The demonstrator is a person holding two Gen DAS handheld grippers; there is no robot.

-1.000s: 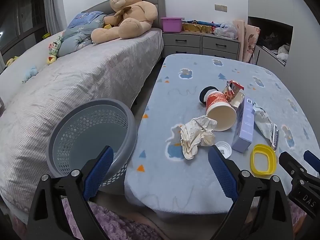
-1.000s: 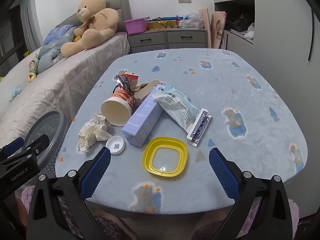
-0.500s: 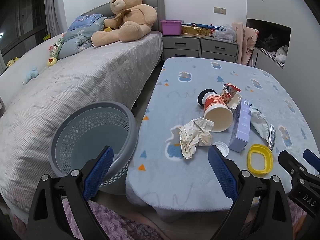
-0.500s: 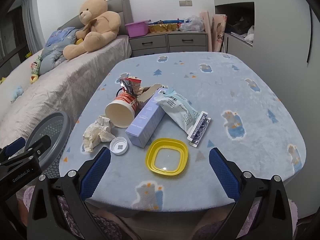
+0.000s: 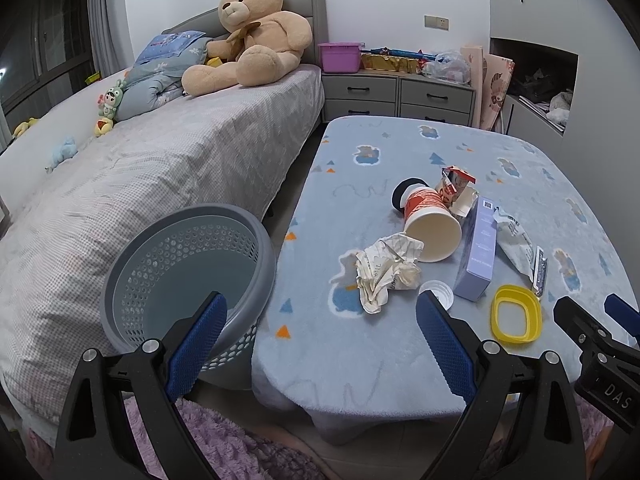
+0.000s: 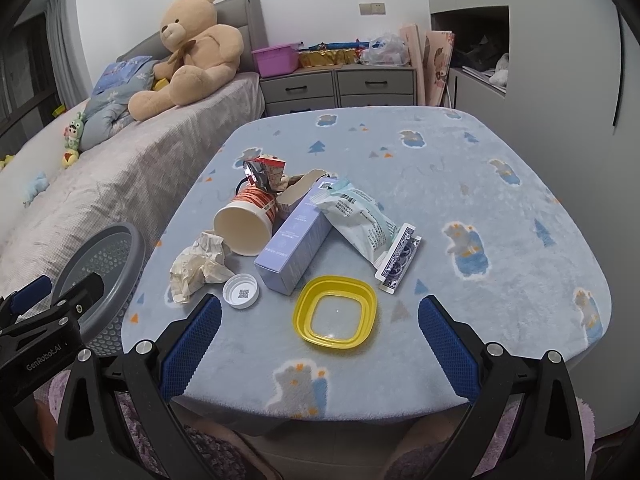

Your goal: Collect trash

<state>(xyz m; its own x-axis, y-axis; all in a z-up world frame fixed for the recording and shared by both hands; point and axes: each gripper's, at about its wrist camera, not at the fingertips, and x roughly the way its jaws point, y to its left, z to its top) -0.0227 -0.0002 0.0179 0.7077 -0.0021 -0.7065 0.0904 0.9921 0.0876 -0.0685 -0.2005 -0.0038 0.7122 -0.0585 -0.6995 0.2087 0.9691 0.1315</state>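
Trash lies on the blue-covered table (image 5: 360, 352) (image 6: 500, 184): crumpled paper (image 5: 386, 270) (image 6: 198, 264), a tipped paper cup (image 5: 430, 224) (image 6: 248, 220), a purple box (image 5: 478, 256) (image 6: 296, 244), a white cap (image 5: 438, 290) (image 6: 241, 291), a yellow lid (image 5: 516, 314) (image 6: 336, 312), a white pouch (image 5: 516, 246) (image 6: 356, 220), a card pack (image 6: 400, 264) and a torn red carton (image 5: 454, 184) (image 6: 266, 172). A grey mesh bin (image 5: 188, 280) (image 6: 104, 264) stands left of the table. My left gripper (image 5: 320, 336) and right gripper (image 6: 320, 336) are open, empty, before the table's near edge.
A bed (image 5: 160, 168) with a teddy bear (image 5: 252, 36) runs along the left. Grey drawers (image 5: 400, 94) with a pink tub (image 5: 340, 56) stand at the back. A white cupboard (image 6: 540, 60) is on the right. A purple rug (image 5: 224, 440) lies below.
Both grippers have pulled back and up a little from the table, so the trash looks smaller and farther. Nothing on the table has moved.
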